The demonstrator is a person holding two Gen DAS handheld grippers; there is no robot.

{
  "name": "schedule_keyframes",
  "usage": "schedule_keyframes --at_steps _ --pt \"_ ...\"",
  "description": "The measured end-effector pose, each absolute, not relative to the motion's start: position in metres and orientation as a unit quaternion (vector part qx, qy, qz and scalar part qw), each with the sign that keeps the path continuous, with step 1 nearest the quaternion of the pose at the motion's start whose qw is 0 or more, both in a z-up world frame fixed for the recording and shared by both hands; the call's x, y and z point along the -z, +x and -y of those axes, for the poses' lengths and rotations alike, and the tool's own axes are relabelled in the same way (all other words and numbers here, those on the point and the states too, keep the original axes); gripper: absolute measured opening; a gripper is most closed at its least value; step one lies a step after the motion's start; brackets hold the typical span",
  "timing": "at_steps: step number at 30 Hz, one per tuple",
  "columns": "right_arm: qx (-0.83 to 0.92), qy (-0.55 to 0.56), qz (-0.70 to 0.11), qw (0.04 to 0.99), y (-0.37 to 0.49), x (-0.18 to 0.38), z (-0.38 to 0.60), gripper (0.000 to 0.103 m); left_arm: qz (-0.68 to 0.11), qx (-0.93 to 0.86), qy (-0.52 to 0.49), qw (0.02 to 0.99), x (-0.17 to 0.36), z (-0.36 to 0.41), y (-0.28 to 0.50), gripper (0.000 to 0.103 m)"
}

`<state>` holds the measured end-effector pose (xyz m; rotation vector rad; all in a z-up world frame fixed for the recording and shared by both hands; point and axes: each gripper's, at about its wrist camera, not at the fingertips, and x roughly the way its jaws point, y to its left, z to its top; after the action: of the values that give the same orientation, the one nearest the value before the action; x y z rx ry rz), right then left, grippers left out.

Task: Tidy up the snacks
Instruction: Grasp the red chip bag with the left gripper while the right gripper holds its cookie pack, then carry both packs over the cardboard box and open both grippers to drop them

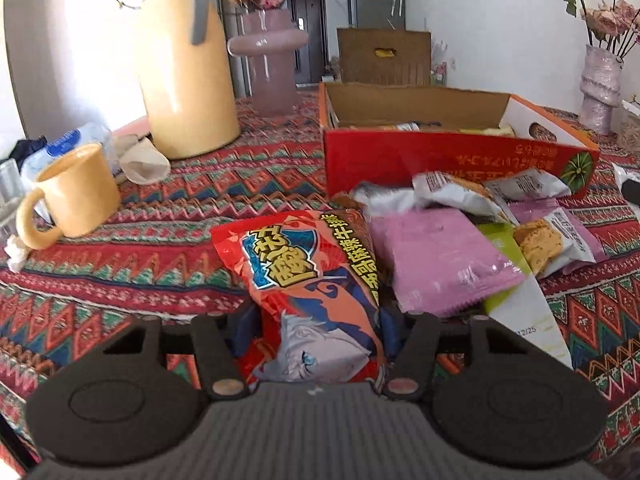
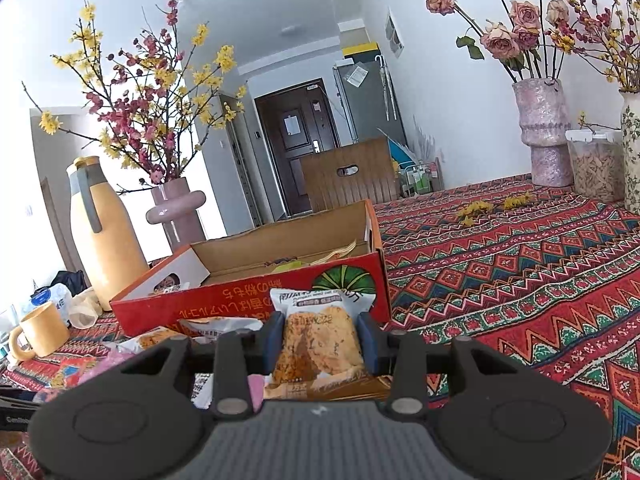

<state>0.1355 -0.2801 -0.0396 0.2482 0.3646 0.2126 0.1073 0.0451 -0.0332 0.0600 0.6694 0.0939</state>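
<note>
A glossy red printed snack bag (image 1: 316, 300) is clamped by the left hand-held gripper (image 1: 318, 320), a clear-wrapped golden cake packet (image 2: 320, 340) by the right hand-held gripper (image 2: 320, 340), the open red cardboard box (image 2: 248, 300) lying at twelve o'clock.

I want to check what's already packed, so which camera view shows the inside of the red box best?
The right wrist view: the red box shows its open top and some packets inside. The left wrist view shows the red box too, with only a strip of contents.

**Two Low Cameras, One Red Box**

Each camera sits low over the tabletop (image 1: 168, 216), looking forward along its own jaws. The left one is close to the snack pile. The right one sits a bit higher. Both see the red box (image 1: 440, 160) at 12 o'clock and the yellow jug (image 2: 106, 240) at 10 o'clock.
</note>
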Motion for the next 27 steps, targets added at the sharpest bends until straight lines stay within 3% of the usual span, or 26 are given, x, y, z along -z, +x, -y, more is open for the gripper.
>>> schedule_keyframes --at_steps 15,27 --pt "-0.089 0.098 -0.188 0.973 0.137 0.038 0.272 0.039 -0.244 -0.037 0.030 0.969 -0.014 -0.041 0.110 0.059" --pt "-0.094 0.070 -0.144 0.983 0.147 -0.007 0.259 0.039 -0.206 -0.010 0.027 0.978 -0.060 -0.019 0.162 0.059"
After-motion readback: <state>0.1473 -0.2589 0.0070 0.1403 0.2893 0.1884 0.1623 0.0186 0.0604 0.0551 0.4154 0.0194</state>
